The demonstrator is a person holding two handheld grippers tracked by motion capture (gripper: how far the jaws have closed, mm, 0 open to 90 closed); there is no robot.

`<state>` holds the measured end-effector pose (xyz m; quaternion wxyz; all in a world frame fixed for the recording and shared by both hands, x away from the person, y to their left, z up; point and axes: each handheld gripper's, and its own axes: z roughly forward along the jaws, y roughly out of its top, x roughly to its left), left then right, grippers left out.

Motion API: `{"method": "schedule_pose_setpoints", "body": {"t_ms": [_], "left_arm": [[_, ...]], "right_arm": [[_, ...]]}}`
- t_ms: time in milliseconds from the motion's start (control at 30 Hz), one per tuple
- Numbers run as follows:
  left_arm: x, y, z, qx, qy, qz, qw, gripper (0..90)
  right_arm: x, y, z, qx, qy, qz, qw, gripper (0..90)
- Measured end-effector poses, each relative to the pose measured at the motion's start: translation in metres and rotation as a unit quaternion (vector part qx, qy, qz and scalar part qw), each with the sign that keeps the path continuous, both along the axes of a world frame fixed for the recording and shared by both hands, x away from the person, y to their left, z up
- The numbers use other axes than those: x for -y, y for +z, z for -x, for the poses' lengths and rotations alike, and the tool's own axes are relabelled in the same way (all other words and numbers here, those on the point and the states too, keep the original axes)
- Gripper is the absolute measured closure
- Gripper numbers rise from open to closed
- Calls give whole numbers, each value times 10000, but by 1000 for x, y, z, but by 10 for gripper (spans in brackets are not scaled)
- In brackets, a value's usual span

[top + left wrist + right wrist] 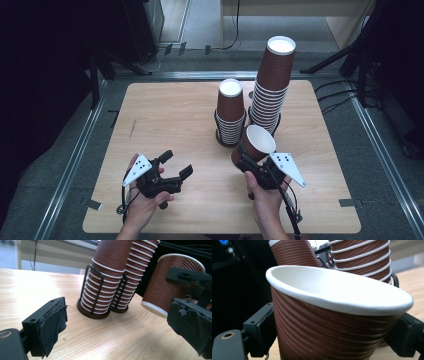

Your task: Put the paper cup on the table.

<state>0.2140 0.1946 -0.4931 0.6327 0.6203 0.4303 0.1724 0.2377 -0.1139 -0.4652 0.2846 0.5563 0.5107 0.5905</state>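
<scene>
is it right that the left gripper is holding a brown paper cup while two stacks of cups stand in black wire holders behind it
Not quite: the right gripper holds the brown paper cup, as the high view shows. The left gripper is open with nothing between its jaws. The two cup stacks do stand in black wire holders behind it.

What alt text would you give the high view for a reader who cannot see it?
The right claw grips a single brown paper cup, tilted with its white inside showing, above a wooden table. Behind it stand two stacks of upside-down cups in wire holders, a short stack and a tall stack. The left claw is open with nothing in it.
</scene>
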Motion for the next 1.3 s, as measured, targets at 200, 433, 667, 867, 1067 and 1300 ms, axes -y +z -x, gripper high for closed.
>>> {"method": "schedule_pose_setpoints", "body": {"t_ms": [200, 433, 667, 867, 1067, 1300], "left_arm": [[-7, -4, 1, 10, 268, -247, 9993, 33], [-21, -7, 5, 43, 464, -217, 9987, 33], [-45, -16, 11, -149, 691, -269, 9971, 33], [-71, -21, 19, -380, 1015, -528, 9927, 34], [-88, -29, 25, -629, 1513, -913, 9823, 33], [-102, -41, 21, -936, 1676, -1191, 9742, 32]], "right_arm": [[9, -6, 1, 202, 149, 639, 9976, 114], [29, -9, 5, 418, 428, 923, 9939, 118], [56, -20, 6, 522, 385, 1154, 9912, 119], [76, -33, 9, 595, 185, 1479, 9870, 118], [95, -37, 5, 820, -109, 1496, 9853, 117], [115, -47, 0, 784, -508, 1968, 9760, 119]]}}
